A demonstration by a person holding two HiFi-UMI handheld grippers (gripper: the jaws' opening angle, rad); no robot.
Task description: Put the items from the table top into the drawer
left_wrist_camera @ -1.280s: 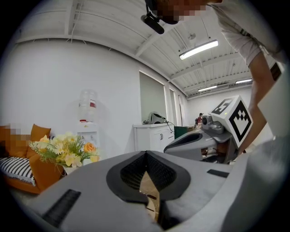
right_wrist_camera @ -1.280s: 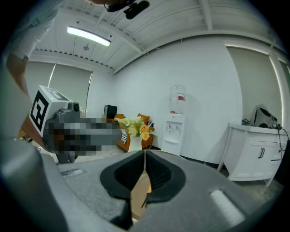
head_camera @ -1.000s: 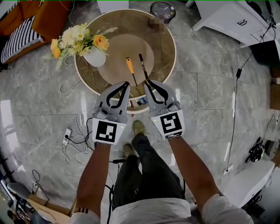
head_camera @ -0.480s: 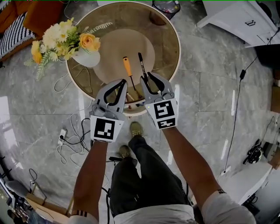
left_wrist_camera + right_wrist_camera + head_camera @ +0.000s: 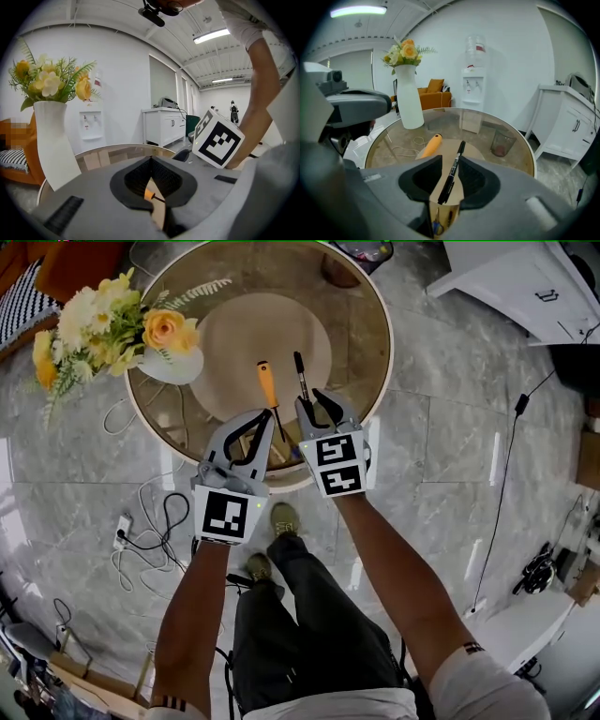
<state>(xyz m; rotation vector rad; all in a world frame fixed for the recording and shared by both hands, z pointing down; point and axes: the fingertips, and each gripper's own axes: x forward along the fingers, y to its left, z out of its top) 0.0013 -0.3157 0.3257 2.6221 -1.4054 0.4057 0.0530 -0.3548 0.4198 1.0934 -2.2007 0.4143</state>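
Observation:
A black pen (image 5: 301,379) and an orange-handled screwdriver (image 5: 265,388) lie side by side on the round glass table (image 5: 366,324). My right gripper (image 5: 307,399) is open at the pen's near end. In the right gripper view the pen (image 5: 452,176) runs through the narrow gap between the jaws, with the screwdriver (image 5: 429,145) just to its left. My left gripper (image 5: 271,415) is shut and empty, its tips at the screwdriver's metal end. The drawer (image 5: 279,450) under the near rim is mostly hidden by both grippers; scissors (image 5: 436,226) show inside it.
A white vase (image 5: 173,364) of yellow flowers (image 5: 103,324) stands at the table's left edge. A mesh bin (image 5: 501,143) shows through the glass at the far side. White cabinets (image 5: 525,277) stand at the right. Cables (image 5: 150,531) trail on the floor at the left.
Both grippers have moved forward over the table's near edge. The right gripper's jaws have parted and now straddle the pen's near end. The left gripper stays shut.

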